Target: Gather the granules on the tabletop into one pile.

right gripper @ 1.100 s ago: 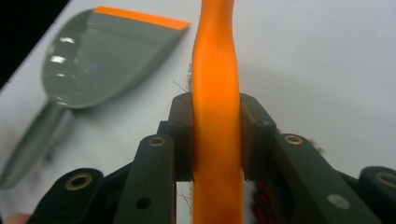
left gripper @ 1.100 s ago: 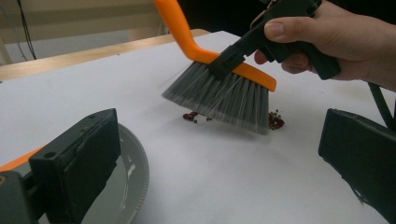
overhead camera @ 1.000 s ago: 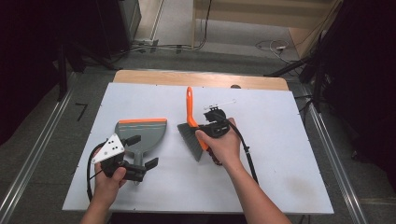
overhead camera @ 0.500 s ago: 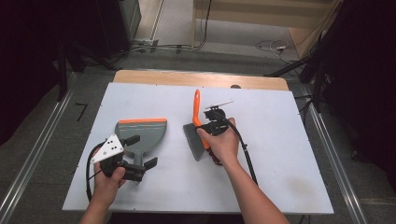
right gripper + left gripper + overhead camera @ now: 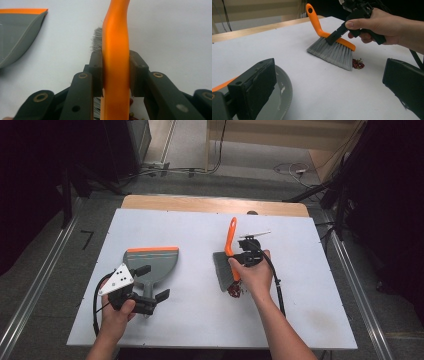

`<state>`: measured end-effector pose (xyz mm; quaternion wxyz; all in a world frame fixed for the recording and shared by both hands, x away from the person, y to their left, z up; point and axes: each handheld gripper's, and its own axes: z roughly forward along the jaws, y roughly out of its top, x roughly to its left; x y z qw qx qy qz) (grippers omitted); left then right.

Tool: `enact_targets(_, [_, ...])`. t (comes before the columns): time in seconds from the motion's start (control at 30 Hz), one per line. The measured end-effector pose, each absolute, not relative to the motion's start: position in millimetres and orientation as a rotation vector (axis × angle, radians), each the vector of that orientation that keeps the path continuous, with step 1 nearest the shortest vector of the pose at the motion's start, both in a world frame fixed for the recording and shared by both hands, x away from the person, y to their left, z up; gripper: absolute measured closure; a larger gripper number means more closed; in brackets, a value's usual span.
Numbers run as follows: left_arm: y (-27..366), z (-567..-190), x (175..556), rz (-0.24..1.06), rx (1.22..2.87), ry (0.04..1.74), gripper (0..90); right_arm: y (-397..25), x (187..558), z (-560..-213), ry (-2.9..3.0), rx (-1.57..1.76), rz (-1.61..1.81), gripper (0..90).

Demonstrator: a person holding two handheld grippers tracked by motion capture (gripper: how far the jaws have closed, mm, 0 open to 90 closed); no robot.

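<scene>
Bristles of the brush [image 5: 223, 271] rested on the white table [image 5: 300, 285], a little right of its middle, with the orange handle pointing toward the far edge. My right gripper [image 5: 243, 258] pinched that handle between its two black jaws; in the right gripper view the pads sat pressed flat against both sides of the orange handle [image 5: 116, 62]. A small heap of red crumbs [image 5: 235, 291] lay just beside the bristles, on the side toward the near edge, and in the left gripper view the crumbs [image 5: 358, 63] touched the corner of the bristles.

The dustpan [image 5: 151, 264] lay flat on the table's left half, its orange-trimmed lip turned toward the far edge, well apart from the brush. My left gripper [image 5: 148, 297] was at the dustpan's near end, by the handle, with its jaws spread wide. In the left gripper view the two jaws stood far apart with the grey dustpan rim [image 5: 287, 90] just beside the left one; I could not tell whether either jaw touched it.
</scene>
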<state>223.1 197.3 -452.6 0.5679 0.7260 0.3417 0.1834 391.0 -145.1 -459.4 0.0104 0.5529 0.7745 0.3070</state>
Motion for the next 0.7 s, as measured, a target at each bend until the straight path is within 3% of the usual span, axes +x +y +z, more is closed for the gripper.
enact_targets(0.33, [197, -453, 225, 0.430, 1.711, 0.802, 0.0, -150, 384, -445, 2.454, 1.627, 1.147, 68.4])
enact_targets(0.7, [200, -454, 225, 0.432, 1.704, 0.816, 0.0, -158, 362, -411, 2.724, 1.004, 0.993, 68.6])
